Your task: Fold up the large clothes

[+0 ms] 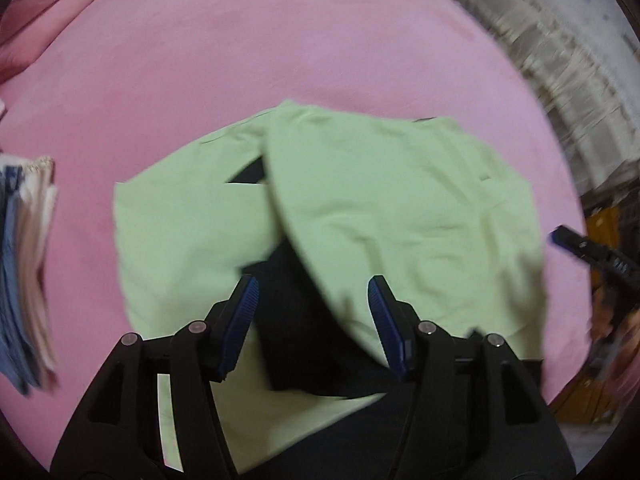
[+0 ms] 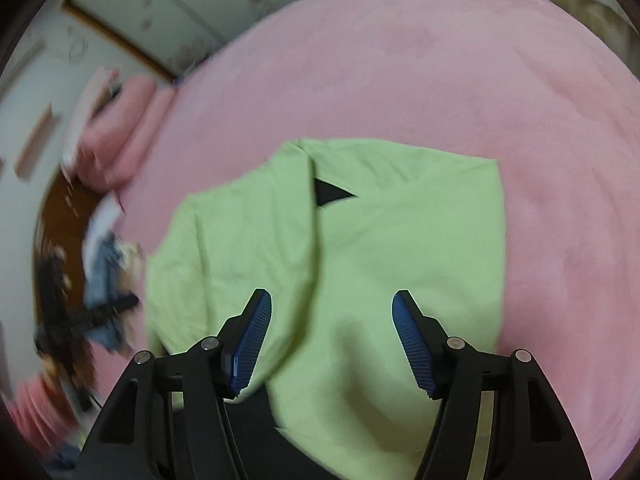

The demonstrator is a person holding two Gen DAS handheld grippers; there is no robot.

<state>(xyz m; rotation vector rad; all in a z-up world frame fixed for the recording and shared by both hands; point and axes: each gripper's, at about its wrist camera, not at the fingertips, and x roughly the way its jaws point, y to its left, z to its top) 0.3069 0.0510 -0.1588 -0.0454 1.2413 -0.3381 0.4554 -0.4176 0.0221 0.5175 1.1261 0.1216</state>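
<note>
Green garment [image 1: 400,208] lies on the bed [image 1: 280,40] with both sides folded in; left tool [image 1: 312,320] and right tool [image 2: 332,340] spread, empty; final folds remain.

right gripper [image 2: 332,336] hangs with jaws apart above folded green garment [image 2: 400,240] on pink bed [image 2: 400,80].

Each wrist camera looks steeply down along its own blue-padded fingers, close above a light green garment [image 1: 400,208] on a pink bed cover [image 1: 280,40]. The left view faces the bed's right side, the right view its left. Both share the garment and the surrounding cover.
</note>
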